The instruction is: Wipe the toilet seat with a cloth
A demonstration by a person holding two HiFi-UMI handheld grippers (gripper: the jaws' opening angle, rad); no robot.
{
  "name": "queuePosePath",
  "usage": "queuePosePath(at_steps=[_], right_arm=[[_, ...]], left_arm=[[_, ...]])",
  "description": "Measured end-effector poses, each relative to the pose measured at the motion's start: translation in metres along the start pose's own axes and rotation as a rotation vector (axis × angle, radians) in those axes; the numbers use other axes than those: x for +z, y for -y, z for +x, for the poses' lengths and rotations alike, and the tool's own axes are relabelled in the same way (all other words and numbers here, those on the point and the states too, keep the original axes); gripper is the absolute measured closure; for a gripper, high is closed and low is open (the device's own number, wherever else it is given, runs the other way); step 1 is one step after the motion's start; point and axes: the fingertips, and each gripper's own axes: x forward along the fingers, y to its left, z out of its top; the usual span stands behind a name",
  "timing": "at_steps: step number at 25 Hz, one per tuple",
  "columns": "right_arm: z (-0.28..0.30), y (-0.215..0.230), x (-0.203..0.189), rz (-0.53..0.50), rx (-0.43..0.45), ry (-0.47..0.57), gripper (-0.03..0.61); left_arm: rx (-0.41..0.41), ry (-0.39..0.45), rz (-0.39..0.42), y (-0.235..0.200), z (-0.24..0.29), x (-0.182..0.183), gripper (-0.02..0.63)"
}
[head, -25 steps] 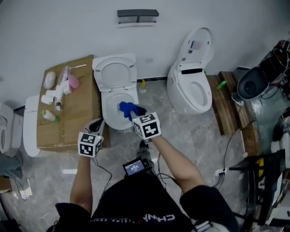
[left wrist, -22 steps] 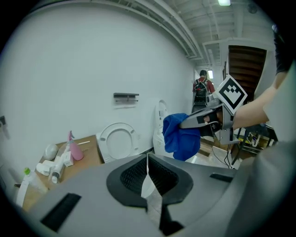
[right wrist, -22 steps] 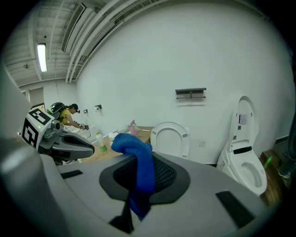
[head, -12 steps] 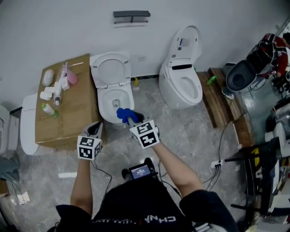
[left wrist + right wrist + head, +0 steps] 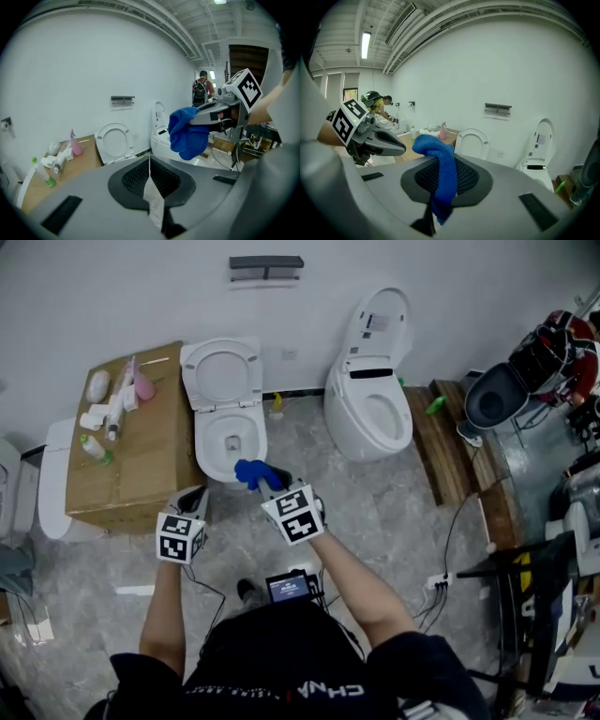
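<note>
Overhead, the right gripper (image 5: 265,486) is clamped on a blue cloth (image 5: 250,472) and holds it in the air at the front edge of the toilet (image 5: 204,442), whose lid stands up against the wall. From the head view I cannot tell whether the cloth touches the rim. In the right gripper view the cloth (image 5: 443,176) is pinched between the jaws of that gripper (image 5: 439,161), bunched above them and hanging down in front, with the toilet (image 5: 472,142) farther off by the wall.

The left gripper (image 5: 194,496) is low at the toilet's left front corner, beside a brown box (image 5: 150,451) that carries a pink spray bottle (image 5: 143,386) and other small bottles. Its own view shows the jaws of the left gripper (image 5: 149,161) closed together at the tip. A pale sliver runs along the seam behind the tip; what it is I cannot tell. That view also looks across at the right gripper (image 5: 196,119) with the cloth (image 5: 186,135) drooping from it.

A second toilet (image 5: 367,418), lid raised, stands to the right of the first, well apart from both grippers.
</note>
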Motion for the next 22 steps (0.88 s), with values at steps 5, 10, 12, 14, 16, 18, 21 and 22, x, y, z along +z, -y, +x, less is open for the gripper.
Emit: queuePosePath(at_steps=[5, 10, 12, 14, 16, 18, 21, 22], right_arm=[[-0.015, 0.006, -0.002, -0.018, 0.034, 0.020, 0.526], [-0.020, 0.011, -0.004, -0.029, 0.051, 0.021, 0.526], [-0.021, 0.012, -0.004, -0.031, 0.058, 0.023, 0.526], [-0.021, 0.013, -0.004, -0.031, 0.061, 0.024, 0.526], [-0.022, 0.013, -0.004, -0.034, 0.062, 0.025, 0.526], [-0.022, 0.014, -0.003, -0.036, 0.061, 0.026, 0.526], [-0.022, 0.015, -0.004, -0.035, 0.062, 0.025, 0.526], [-0.022, 0.015, -0.005, -0.032, 0.062, 0.025, 0.526]], left_arm=[[0.030, -0.008, 0.018, 0.026, 0.002, 0.010, 0.601], [0.043, -0.023, -0.003, 0.040, 0.008, 0.014, 0.601], [0.050, -0.021, -0.010, 0.041, 0.010, 0.015, 0.601], [0.058, -0.018, -0.013, 0.041, 0.010, 0.016, 0.601], [0.064, -0.016, -0.015, 0.040, 0.009, 0.017, 0.601], [0.068, -0.009, -0.018, 0.039, 0.008, 0.017, 0.601], [0.080, 0.002, -0.017, 0.037, 0.008, 0.018, 0.601], [0.085, 0.004, -0.016, 0.037, 0.008, 0.017, 0.601]])
